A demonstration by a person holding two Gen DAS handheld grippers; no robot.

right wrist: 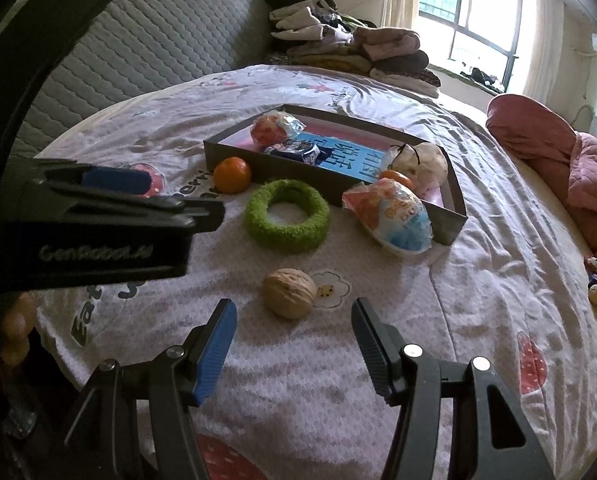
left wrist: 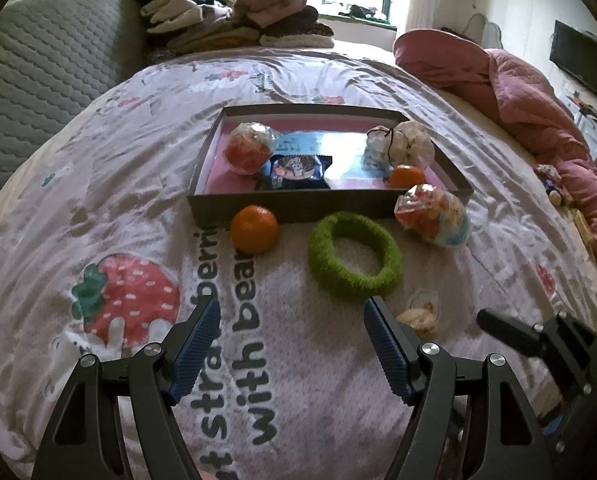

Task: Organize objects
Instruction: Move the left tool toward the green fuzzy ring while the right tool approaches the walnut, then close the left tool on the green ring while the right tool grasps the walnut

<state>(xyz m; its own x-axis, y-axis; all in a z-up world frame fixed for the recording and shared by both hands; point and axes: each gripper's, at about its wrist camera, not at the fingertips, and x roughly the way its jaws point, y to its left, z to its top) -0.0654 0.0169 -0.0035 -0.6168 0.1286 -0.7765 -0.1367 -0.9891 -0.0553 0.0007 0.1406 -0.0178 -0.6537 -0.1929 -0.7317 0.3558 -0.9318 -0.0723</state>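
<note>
The left claw (left wrist: 292, 308) hangs over the bed (left wrist: 98, 200), its blue-padded jaws spread wide with nothing between them. Ahead lies a green fuzzy ring (left wrist: 354, 256), with an orange (left wrist: 255, 229) to its left, touching the near wall of a shallow box (left wrist: 298, 206). A wrapped snack bag (left wrist: 432, 214) rests against the box's near right corner. Inside the box lie another wrapped bag (left wrist: 248, 148), a dark biscuit packet (left wrist: 296, 170), a second orange (left wrist: 406, 176) and a white pouch (left wrist: 412, 142). The right claw (left wrist: 510, 332) shows at the right edge.

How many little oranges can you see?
2. One orange sits on the bed just outside the box's front wall. The other orange is inside the box, in its front right corner. More could be hidden behind the snack bags.
</note>
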